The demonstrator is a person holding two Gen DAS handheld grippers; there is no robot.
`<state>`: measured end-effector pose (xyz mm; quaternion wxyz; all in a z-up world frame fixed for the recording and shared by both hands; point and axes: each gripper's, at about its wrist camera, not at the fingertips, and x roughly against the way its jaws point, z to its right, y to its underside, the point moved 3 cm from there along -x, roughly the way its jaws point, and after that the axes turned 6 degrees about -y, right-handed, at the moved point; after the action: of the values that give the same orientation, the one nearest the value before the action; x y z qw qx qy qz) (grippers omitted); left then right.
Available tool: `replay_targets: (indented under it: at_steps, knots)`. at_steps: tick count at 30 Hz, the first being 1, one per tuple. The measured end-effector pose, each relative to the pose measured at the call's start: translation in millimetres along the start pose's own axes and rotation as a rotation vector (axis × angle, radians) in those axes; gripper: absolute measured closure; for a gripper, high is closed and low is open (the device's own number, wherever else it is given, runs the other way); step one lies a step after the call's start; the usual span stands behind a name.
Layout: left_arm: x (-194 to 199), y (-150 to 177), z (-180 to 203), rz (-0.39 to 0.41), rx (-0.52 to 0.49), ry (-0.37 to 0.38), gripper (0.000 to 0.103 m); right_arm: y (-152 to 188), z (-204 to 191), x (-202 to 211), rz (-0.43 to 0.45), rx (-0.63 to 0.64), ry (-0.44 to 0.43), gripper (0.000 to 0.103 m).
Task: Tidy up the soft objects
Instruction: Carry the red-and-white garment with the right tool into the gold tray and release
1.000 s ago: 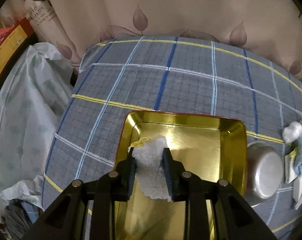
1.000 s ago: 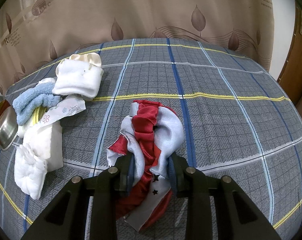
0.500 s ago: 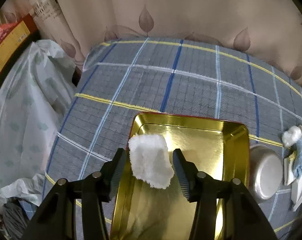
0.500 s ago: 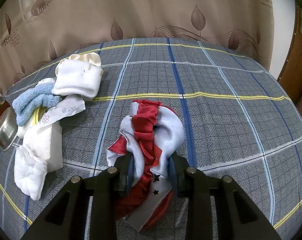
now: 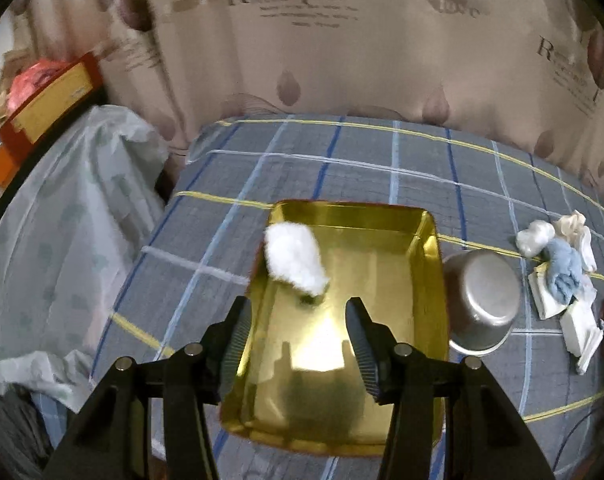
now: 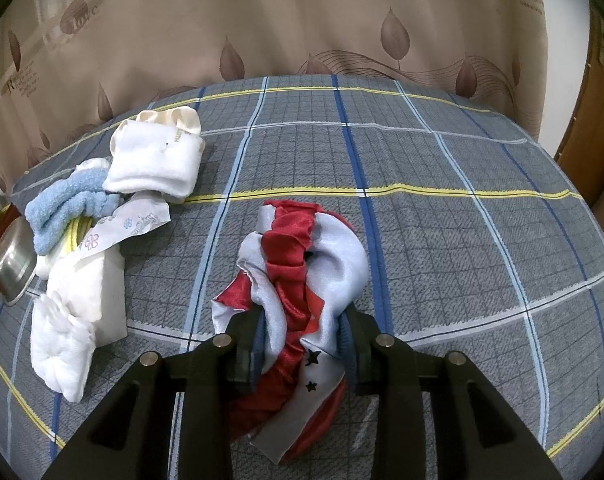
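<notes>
In the left wrist view our left gripper [image 5: 298, 320] sits low in the frame with its jaws spread wide and nothing between them, above a shiny rectangular gold metal tray [image 5: 425, 248] lying on the grey checked bedcover with blue, white and yellow lines [image 5: 341, 168]. A fluffy white cloth pad [image 5: 296, 258] lies at the tray's upper left corner, partly over its left rim, ahead of the fingertips and apart from them. Just right of the tray stands an overturned silver metal bowl [image 5: 481, 304], and at the right edge of the frame a heap holds a light blue fuzzy sock [image 5: 563, 270] among white folded pieces.

In the right wrist view our right gripper [image 6: 302, 332] is closed on a crumpled red and pale blue satin cloth with small stars [image 6: 302, 264], in the lower centre of the frame. At the left of the frame lie the blue sock [image 6: 68, 204], a rolled white towel [image 6: 156, 162] and a white padded pouch [image 6: 60, 350]
</notes>
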<state>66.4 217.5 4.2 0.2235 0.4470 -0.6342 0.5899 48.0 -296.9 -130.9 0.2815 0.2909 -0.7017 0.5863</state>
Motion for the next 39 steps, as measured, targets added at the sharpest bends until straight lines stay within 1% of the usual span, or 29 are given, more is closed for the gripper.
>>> replay_targets:
  at_steps: [1,3,6,10,13,17,19,20,24,27,30,33,36,39]
  knots:
    - [2,3,-4,0.007,0.012,-0.009,0.053,0,3,0,-0.001,-0.004,0.005,0.074]
    - [5,10,-13,0.024,0.033,-0.051,0.053,0,3,0,-0.001,-0.005,0.015,0.076]
    - [7,18,-23,0.039,0.066,-0.078,0.053,-1,1,2,-0.005,0.007,0.039,0.079]
    - [4,27,-36,0.038,0.122,-0.091,0.053,-5,-3,7,-0.020,0.013,0.071,0.082]
    - [0,36,-46,0.029,0.165,-0.078,0.053,-7,-3,20,-0.020,0.020,0.093,0.083]
    - [-4,44,-61,0.026,0.209,-0.108,0.053,-12,-22,45,-0.009,0.040,0.095,0.083]
    - [-6,46,-67,0.024,0.227,-0.124,0.053,-17,-35,63,0.010,0.078,0.089,0.083]
    - [-8,46,-70,0.019,0.237,-0.119,0.053,-20,-45,64,0.010,0.092,0.081,0.083]
    - [-12,48,-75,0.000,0.252,-0.102,0.053,-26,-92,79,0.013,0.186,0.025,0.083]
    - [-12,50,-77,-0.002,0.255,-0.100,0.053,-27,-130,79,0.010,0.244,-0.034,0.083]
    - [-9,49,-82,0.009,0.266,-0.109,0.053,-25,-173,76,-0.007,0.304,-0.117,0.083]
    - [-11,50,-89,-0.002,0.293,-0.106,0.053,-20,-219,71,-0.030,0.355,-0.206,0.083]
    - [-14,51,-100,-0.014,0.326,-0.119,0.053,-16,-268,65,-0.057,0.398,-0.307,0.083]
    - [-16,53,-110,-0.021,0.343,-0.141,0.053,-16,-306,61,-0.060,0.432,-0.367,0.083]
